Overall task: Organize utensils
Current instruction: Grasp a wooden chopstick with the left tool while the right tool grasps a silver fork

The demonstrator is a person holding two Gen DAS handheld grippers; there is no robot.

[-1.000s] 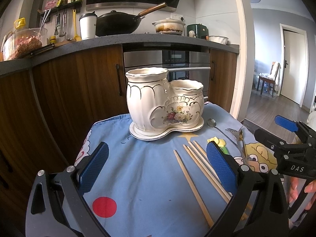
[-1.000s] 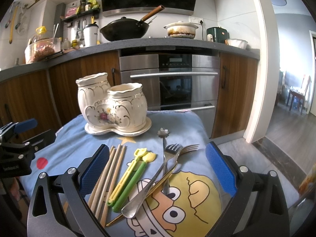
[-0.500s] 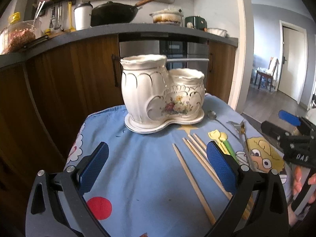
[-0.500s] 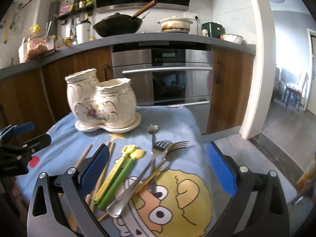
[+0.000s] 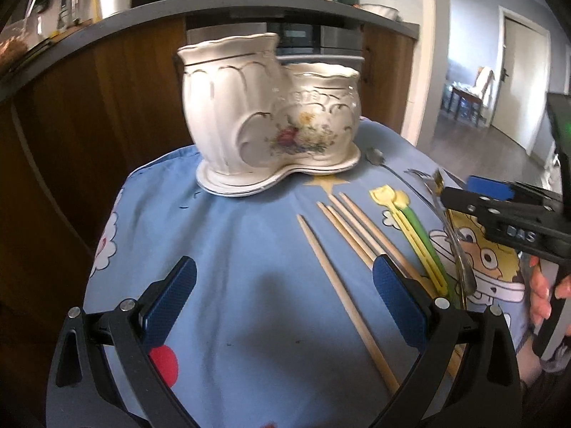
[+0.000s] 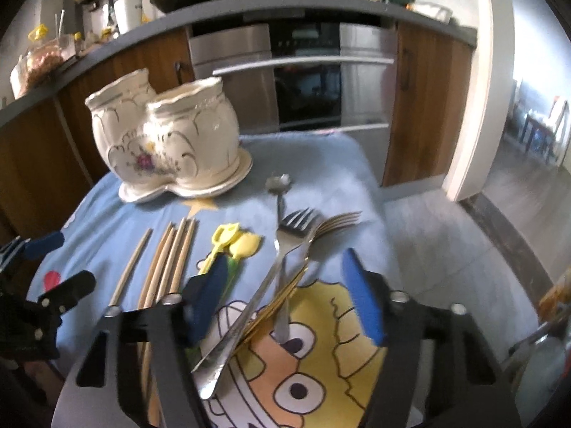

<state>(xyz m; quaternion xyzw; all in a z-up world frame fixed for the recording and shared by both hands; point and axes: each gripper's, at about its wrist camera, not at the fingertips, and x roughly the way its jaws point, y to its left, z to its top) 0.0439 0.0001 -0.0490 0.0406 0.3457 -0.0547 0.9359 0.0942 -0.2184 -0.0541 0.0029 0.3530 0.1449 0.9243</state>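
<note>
Holder: glossy glazed ceramic. Chopsticks: matt pale wood. Forks: shiny metal. Cloth: soft matt printed fabric. Gripper pads: textured blue rubber

Left gripper gapes wide, angled downward; right gripper, jaws just narrowing, apparently grips nothing.

One double-pot ceramic utensil holder. Five wooden chopsticks: one apart, four bunched. Two plastic utensils, one yellow, one green. Two forks, one silver, one gold. One small spoon. One long silver handle, type unclear. Two hand-held grippers.
</note>
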